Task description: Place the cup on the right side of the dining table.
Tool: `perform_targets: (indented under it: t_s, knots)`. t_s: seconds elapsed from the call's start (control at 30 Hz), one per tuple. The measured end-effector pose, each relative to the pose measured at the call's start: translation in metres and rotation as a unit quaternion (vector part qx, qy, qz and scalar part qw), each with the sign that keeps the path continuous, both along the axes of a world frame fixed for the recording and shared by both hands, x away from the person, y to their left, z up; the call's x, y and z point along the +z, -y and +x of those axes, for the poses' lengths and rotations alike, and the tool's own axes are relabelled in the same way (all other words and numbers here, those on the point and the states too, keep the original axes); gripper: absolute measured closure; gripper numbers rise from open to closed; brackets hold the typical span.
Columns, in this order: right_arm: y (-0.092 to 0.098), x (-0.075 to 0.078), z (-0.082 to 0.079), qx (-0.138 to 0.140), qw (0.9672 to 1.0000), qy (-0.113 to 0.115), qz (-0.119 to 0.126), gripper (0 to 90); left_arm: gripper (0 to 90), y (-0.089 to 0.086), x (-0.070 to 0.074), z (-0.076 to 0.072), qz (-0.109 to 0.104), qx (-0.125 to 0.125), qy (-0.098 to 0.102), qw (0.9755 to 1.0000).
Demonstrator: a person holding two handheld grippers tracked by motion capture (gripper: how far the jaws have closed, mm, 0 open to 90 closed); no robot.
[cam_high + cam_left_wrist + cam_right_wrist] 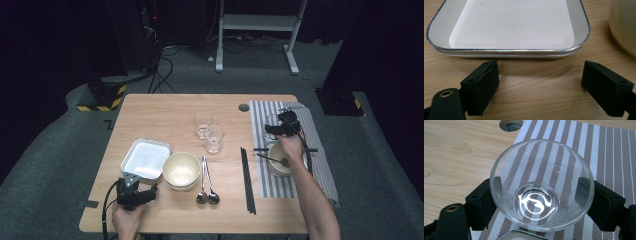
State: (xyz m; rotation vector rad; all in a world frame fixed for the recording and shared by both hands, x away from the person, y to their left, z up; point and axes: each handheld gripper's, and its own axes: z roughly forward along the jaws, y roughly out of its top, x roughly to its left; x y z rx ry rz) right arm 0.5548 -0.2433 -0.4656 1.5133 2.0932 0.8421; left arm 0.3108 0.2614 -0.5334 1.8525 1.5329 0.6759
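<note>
High view: fixed above the person's edge, facing forward and down, far enough to take in the whole table (165, 107) and the floor beyond.

Left gripper view: low, just off the wood, looking along its jaws at the tray (509, 51) close at 12 o'clock, bowl (624, 27) at 2 o'clock. The high view shares both, tray (131, 150) and bowl (181, 170).

Right gripper view: very close, angled down onto a glass (541, 185) over the striped mat (609, 152); shared mat (320, 150) lies at 3 o'clock in the high view.

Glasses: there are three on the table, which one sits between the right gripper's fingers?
The glass on the striped mat, upright between the right gripper's fingers. The two other glasses stand on bare wood mid-table.
</note>
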Motion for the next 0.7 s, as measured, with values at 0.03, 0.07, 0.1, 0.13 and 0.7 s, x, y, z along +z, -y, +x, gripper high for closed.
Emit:
perform_targets:
  t_s: [0.03,0.07,0.1,0.13,0.7]
  knots:
    - [0.0004,0.0001,0.0,0.001,1.0,-0.001,0.0,18.8,14.7,0.0,0.0,0.0,0.0,0.0,0.0,1.0]
    - [0.0007,0.0001,-0.0002,0.001,1.0,-0.002,0.0,18.8,14.7,0.0001,0.0,0.0,0.001,0.0,0.0,1.0]
    - [0.0011,-0.0001,-0.0007,0.002,1.0,-0.002,-0.002,18.7,14.7,0.0003,0.0,0.0,0.003,0.0,0.0,1.0]
    - [0.0013,-0.0004,-0.0011,0.003,1.0,-0.001,-0.004,18.7,14.7,0.0003,0.0,0.0,0.003,0.0,0.0,1.0]
    - [0.0014,-0.0014,-0.0035,0.012,0.9998,-0.009,-0.009,15.8,15.0,0.0002,0.0001,0.0,0.004,0.0,-0.001,1.0]
